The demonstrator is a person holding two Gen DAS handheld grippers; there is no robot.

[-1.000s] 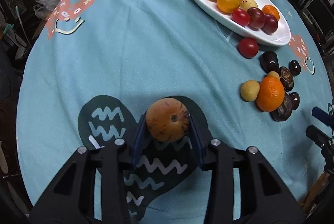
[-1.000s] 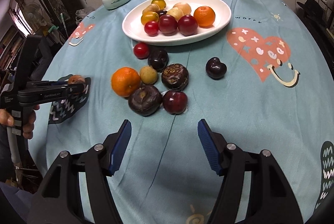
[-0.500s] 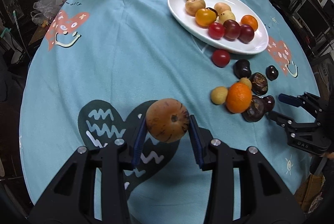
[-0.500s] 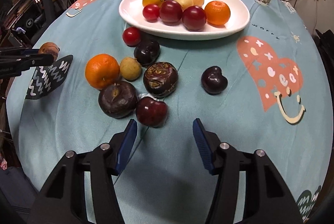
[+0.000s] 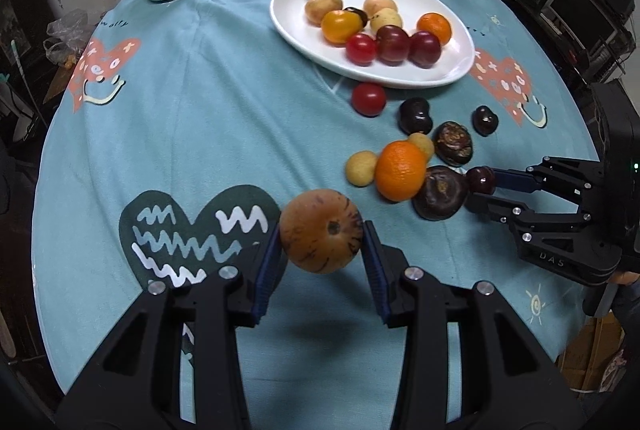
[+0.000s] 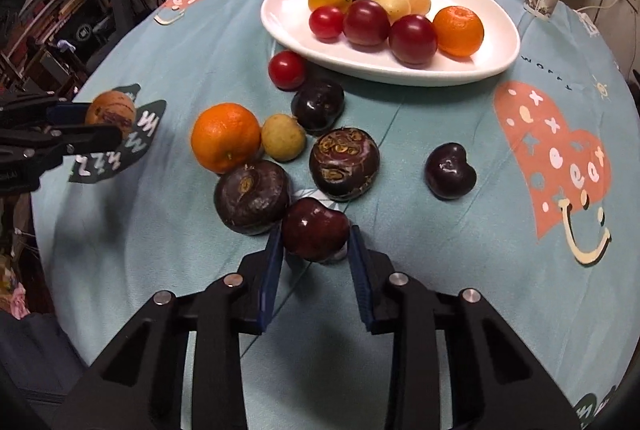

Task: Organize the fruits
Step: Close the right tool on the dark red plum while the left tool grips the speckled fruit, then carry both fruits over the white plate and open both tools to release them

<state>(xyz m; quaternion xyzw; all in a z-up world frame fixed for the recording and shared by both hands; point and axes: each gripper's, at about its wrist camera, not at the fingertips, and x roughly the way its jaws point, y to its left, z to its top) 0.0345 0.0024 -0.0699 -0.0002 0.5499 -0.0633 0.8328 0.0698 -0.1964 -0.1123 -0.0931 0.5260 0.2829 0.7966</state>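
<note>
Left wrist view: my left gripper [image 5: 322, 250] clamps a round brown-orange fruit with dark streaks [image 5: 321, 230] between its blue pads, lifted clear of the light blue patterned tablecloth [image 5: 200, 101], above the dark green heart print [image 5: 192, 234]. Beyond, a white oval plate [image 5: 304, 29] carries red, yellow and orange fruits. Loose fruit lies near its front rim: a small red tomato [image 5: 368, 99], a bright orange mandarin [image 5: 400, 170] and a large dark brown fruit [image 5: 440, 192]. At the right, my right gripper [image 5: 478, 187] reaches in, a dark red cherry-shaped fruit [image 5: 480, 180] at its tips.

Right wrist view: my right gripper [image 6: 315, 246] has its jaws closed narrow on the dark red cherry-shaped fruit [image 6: 315, 230], both blue pads against its sides; the fruit sits on the tablecloth [image 6: 420, 270], touching the large dark brown fruit [image 6: 252, 195]. The mandarin [image 6: 225, 137] lies just behind. The plate [image 6: 400, 69] stands farther back. At the left edge my left gripper [image 6: 86, 123] holds the brown-orange fruit [image 6: 111, 113].
</note>
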